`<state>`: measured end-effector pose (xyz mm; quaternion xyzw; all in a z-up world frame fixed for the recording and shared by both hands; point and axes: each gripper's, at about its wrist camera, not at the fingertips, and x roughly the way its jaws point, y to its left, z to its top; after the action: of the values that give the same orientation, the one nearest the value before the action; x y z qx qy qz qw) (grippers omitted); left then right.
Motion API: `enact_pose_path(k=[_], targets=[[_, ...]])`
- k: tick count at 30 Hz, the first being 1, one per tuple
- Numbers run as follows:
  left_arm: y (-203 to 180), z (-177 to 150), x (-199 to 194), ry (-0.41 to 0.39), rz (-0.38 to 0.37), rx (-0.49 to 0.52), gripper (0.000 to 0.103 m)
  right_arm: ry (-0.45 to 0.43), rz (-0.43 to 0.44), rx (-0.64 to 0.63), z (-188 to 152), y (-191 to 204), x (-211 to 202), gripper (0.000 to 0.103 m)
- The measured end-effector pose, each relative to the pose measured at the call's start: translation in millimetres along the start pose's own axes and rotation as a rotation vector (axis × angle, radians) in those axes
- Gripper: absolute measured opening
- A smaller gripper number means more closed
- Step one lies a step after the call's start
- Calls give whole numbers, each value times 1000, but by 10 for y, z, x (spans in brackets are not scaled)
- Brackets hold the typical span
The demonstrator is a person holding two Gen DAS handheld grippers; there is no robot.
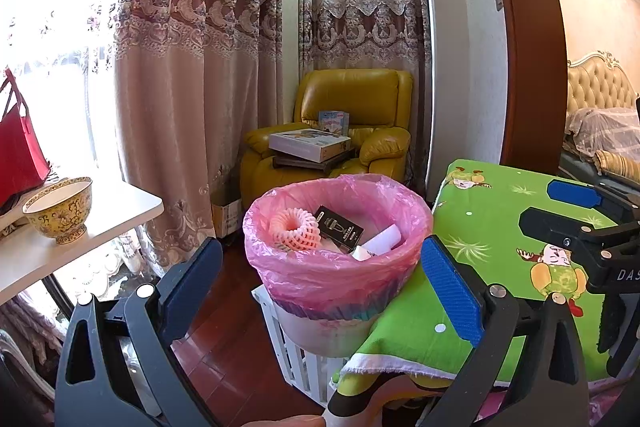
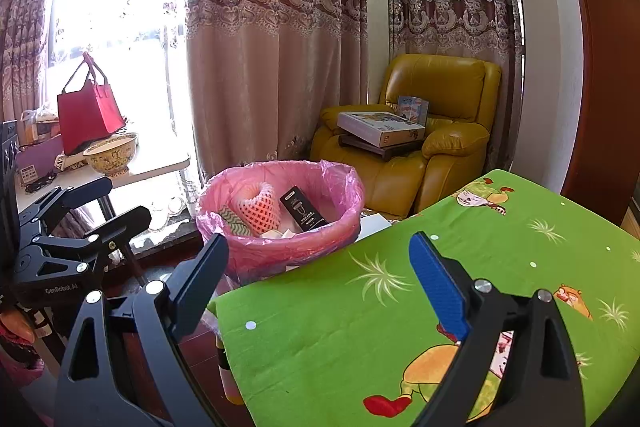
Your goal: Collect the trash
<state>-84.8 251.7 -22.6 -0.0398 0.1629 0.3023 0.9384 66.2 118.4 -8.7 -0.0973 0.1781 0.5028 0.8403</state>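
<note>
One bin (image 1: 340, 267), perhaps four trash pieces (image 1: 338, 229)

Yellow armchair (image 1: 352, 119) (boxes (image 1: 310, 145) on it), patterned bowl (image 1: 60, 209)

White letters "DAS" show on the black body of the right gripper (image 1: 576, 211) where it enters the left wrist view at the right edge, cut off by the picture's border. "GenRobot.AI" stands in small pale letters on the black body of the left gripper (image 2: 108, 201) as seen from the right wrist view. The black box (image 2: 303, 209) in the pink-lined bin (image 2: 280, 251), the boxes (image 2: 380, 127) on the yellow armchair (image 2: 452, 147) and the items beside the bowl (image 2: 111, 155) carry print too small to read.
</note>
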Motion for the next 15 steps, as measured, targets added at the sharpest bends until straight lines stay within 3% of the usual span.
enact_pose_path(k=[15], targets=[[42, -19, 17, -1, 6, -7, 94, 10, 6, -1, -21, 49, 42, 90]])
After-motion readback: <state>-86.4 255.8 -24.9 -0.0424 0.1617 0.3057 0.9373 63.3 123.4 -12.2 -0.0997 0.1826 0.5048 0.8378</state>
